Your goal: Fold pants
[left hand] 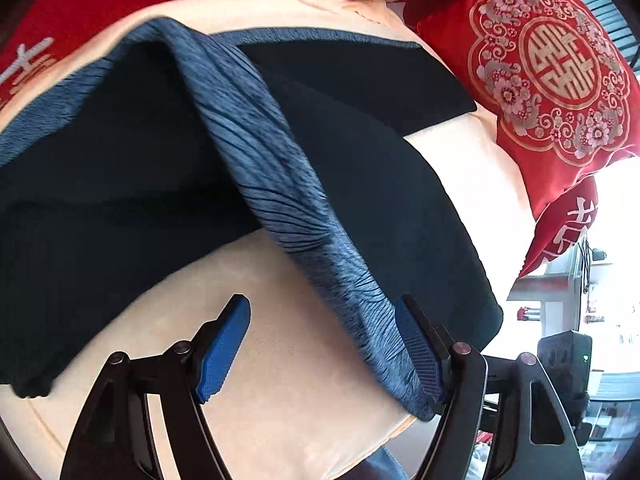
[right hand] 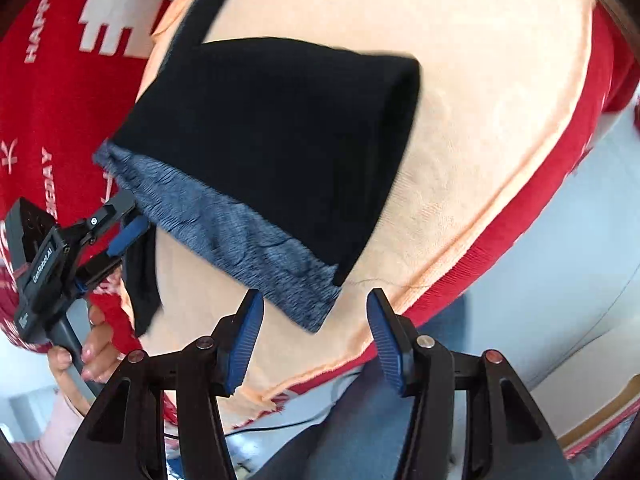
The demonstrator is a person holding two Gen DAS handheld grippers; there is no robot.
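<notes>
The black pants [right hand: 272, 136] with the grey-blue waistband [right hand: 240, 240] lie folded on the peach towel [right hand: 480, 120], which covers a red blanket [right hand: 60, 120]. Your right gripper [right hand: 316, 344] hangs just beside the waistband corner, jaws apart and holding nothing. Your left gripper [left hand: 324, 352] is also open; one blue pad [left hand: 418, 354] touches the waistband, the other stands free over the towel. A red pillow [left hand: 552, 72] lies beyond the pants.
</notes>
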